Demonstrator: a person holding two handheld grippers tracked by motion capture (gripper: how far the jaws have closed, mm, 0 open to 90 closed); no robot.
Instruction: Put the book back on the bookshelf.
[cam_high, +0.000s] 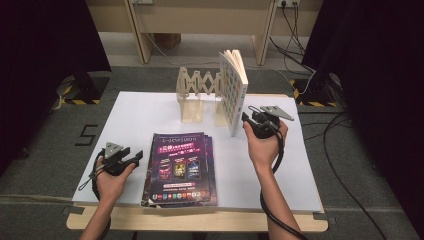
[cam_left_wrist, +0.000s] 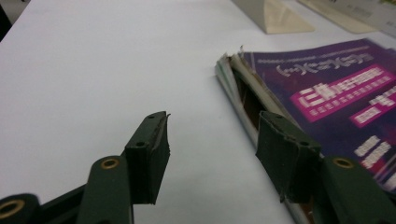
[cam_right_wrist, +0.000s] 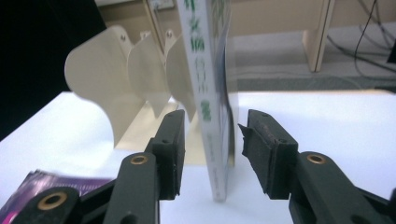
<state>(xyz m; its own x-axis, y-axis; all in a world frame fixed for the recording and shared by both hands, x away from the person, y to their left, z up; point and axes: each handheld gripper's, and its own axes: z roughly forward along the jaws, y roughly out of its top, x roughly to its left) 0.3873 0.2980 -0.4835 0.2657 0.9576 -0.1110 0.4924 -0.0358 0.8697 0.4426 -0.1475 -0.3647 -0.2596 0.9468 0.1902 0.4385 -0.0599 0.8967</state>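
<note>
upright book between right jaws, no contact

upright book (cam_right_wrist: 215, 116) standing on its lower edge on the white table (cam_high: 140, 112), spine toward the right gripper (cam_right_wrist: 212, 142) in the right gripper view. jaws spread, one on each side of the spine; visible gap on both sides, pads not pressing. in the high view, book (cam_high: 233, 92) just ahead of the right gripper (cam_high: 250, 122), pages fanned slightly at the top. wooden accordion rack (cam_high: 197, 95) just beyond and to the left of that gripper, right next to the book; contact between rack and book not discernible.

left gripper (cam_left_wrist: 210, 140) low over the table, jaws spread, nothing between them. stack of purple magazines (cam_left_wrist: 327, 98) lying flat just to its right, frayed corner near the right-hand pad (cam_left_wrist: 285, 154); touching or not, cannot tell. in the high view, left gripper (cam_high: 131, 159) just beside the stack (cam_high: 180, 167).
</note>
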